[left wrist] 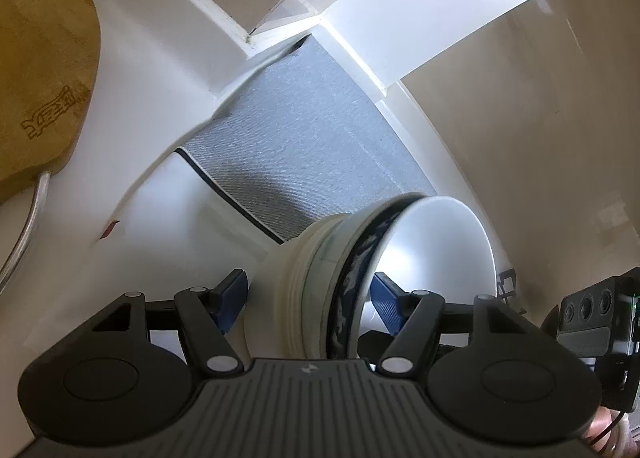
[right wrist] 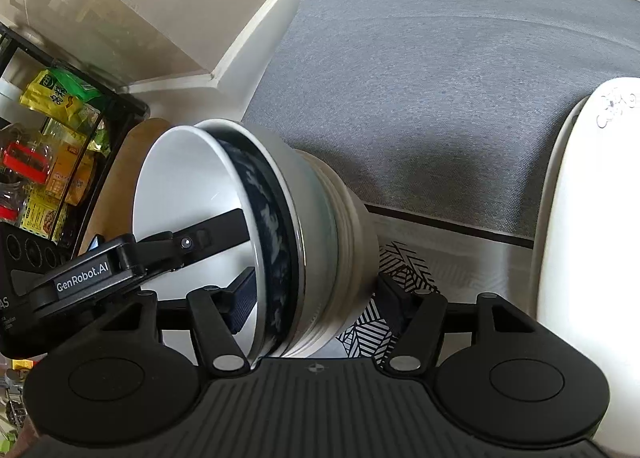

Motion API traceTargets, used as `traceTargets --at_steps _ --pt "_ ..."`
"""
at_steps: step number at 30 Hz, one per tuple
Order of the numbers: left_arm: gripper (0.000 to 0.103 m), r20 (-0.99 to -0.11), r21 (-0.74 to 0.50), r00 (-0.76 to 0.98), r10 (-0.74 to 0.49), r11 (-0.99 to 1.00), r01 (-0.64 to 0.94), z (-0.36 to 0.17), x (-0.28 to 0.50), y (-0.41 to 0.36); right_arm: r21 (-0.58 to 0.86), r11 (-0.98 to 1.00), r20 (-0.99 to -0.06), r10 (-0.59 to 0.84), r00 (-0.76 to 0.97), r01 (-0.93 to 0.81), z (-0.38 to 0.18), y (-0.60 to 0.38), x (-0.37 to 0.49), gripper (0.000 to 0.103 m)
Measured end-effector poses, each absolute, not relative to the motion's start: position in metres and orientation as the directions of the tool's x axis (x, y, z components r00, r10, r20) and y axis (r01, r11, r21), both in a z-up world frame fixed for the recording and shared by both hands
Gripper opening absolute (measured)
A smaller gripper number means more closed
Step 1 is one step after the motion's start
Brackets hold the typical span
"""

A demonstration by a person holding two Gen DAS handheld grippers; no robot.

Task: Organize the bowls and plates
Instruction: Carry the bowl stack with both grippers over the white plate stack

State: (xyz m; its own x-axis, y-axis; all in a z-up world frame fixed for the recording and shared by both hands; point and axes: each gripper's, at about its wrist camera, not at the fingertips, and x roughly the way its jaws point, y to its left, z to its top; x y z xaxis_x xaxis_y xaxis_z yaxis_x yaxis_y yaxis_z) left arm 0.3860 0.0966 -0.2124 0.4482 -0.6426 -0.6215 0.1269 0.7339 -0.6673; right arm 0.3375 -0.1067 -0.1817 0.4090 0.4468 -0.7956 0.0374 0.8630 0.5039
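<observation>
Left tool [left wrist: 308, 302] tilted downward, apparently clamping nested bowls [left wrist: 360, 266], right tool [right wrist: 320, 298] likewise.

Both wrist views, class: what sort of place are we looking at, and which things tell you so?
Most likely a home kitchen. A stack of bowls is held over a grey mat, a wooden cutting board lies on the white counter, and a rack of food packets stands nearby.

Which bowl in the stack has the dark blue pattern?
The second bowl, just behind the plain white front bowl. Its rim band is dark blue with pale blotches; the bowls behind are plain whitish.
</observation>
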Motion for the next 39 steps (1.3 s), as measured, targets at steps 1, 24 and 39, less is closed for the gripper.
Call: traceTargets --at_steps 1,24,39 --pt "0.072 -0.623 -0.668 0.447 -0.642 0.734 0.125 -0.212 0.386 0.096 0.505 0.862 -0.796 0.447 0.408 0.041 -0.182 -0.108 0.338 0.065" --pt "0.073 -0.618 -0.661 0.451 -0.643 0.736 0.144 -0.200 0.393 0.072 0.502 0.861 -0.791 0.421 0.444 0.080 -0.170 -0.128 0.339 0.065" --pt "0.073 -0.611 -0.670 0.442 -0.657 0.727 0.153 -0.197 0.397 0.062 0.498 0.860 -0.792 0.401 0.460 0.109 -0.165 -0.146 0.335 0.065"
